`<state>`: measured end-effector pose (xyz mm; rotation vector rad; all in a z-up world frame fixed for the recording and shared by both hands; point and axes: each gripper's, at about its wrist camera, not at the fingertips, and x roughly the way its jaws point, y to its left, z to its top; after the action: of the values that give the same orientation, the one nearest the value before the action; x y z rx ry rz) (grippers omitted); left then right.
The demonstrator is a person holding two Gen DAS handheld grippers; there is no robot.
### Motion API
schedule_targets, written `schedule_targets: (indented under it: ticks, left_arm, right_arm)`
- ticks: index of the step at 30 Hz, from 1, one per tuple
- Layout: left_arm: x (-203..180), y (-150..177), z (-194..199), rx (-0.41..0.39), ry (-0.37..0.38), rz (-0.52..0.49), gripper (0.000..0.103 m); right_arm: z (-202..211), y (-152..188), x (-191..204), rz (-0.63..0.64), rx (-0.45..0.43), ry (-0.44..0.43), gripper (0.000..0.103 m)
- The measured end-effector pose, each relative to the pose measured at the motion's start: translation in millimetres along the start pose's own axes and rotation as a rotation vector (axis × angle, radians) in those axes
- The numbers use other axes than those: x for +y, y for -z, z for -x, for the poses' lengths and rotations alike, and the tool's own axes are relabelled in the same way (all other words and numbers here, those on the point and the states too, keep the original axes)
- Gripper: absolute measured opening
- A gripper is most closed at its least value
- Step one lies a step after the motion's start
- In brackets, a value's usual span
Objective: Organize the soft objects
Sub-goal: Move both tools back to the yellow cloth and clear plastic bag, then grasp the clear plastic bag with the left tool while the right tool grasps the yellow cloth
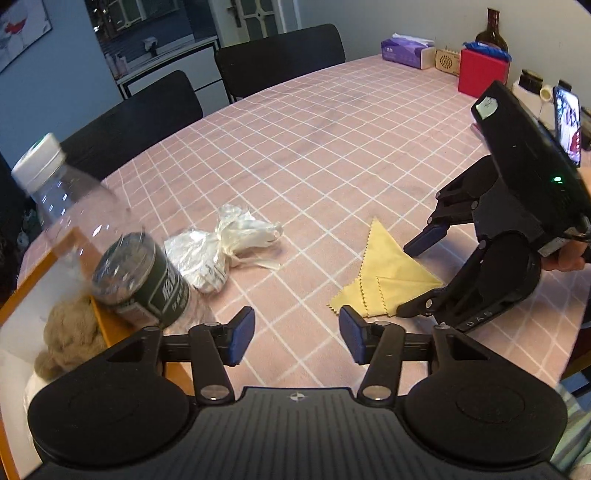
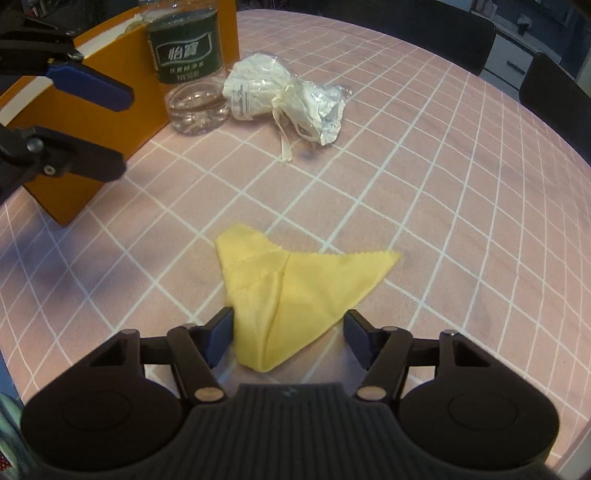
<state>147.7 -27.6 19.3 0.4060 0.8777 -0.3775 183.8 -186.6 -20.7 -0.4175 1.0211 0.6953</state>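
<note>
A folded yellow cloth [image 2: 295,291] lies on the pink checked tablecloth; it also shows in the left wrist view [image 1: 388,273]. My right gripper [image 2: 288,338] is open with its jaws on either side of the cloth's near corner, low over the table; it also shows in the left wrist view [image 1: 413,278]. A crumpled white plastic bag [image 2: 284,92] lies beyond, also in the left wrist view [image 1: 225,251]. My left gripper [image 1: 297,339] is open and empty above the table. An orange box [image 2: 92,122] holds a brown fuzzy object [image 1: 70,336].
A clear water bottle [image 2: 188,62] with a green label stands against the orange box. Black chairs [image 1: 280,55] line the far table edge. A tissue pack [image 1: 406,51], a red box [image 1: 482,72], a dark bottle [image 1: 491,33] and a phone [image 1: 569,125] stand at the far right.
</note>
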Motion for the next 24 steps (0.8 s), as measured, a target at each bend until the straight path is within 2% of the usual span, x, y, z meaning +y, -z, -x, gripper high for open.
schedule_targets:
  ticks: [2, 3, 5, 6, 9, 12, 15, 19, 24]
  left_arm:
    - [1, -5, -8, 0.006, -0.011, -0.015, 0.067]
    - [1, -8, -12, 0.013, -0.019, -0.021, 0.067]
    - [2, -15, -20, 0.017, -0.036, -0.041, 0.068]
    - [2, -18, -24, 0.015, -0.047, -0.057, 0.069]
    - [0, -29, -37, 0.02, -0.088, -0.116, 0.072]
    - [-3, -42, -54, 0.046, -0.128, -0.186, 0.074]
    - [-10, -51, -74, 0.082, -0.191, -0.309, 0.075]
    - [-17, -58, -108, 0.183, -0.309, -0.427, 0.075]
    - [-19, -57, -144, 0.272, -0.346, -0.514, 0.075]
  right_arm:
    - [-1, -3, 0, 0.009, -0.02, 0.0, 0.039]
    - [-1, -5, -1, 0.013, -0.028, 0.004, 0.033]
    - [-1, -6, -6, 0.019, -0.04, 0.016, 0.009]
    - [-2, -7, -8, 0.018, -0.046, 0.027, 0.003]
    - [-4, -9, -20, -0.011, -0.052, 0.017, 0.002]
    - [-2, -10, -34, -0.038, -0.063, 0.061, 0.002]
    - [-1, -10, -53, -0.087, -0.051, 0.072, 0.002]
    - [1, -9, -68, -0.122, -0.051, 0.056, 0.002]
    - [1, -7, -68, -0.121, -0.064, 0.042, 0.003]
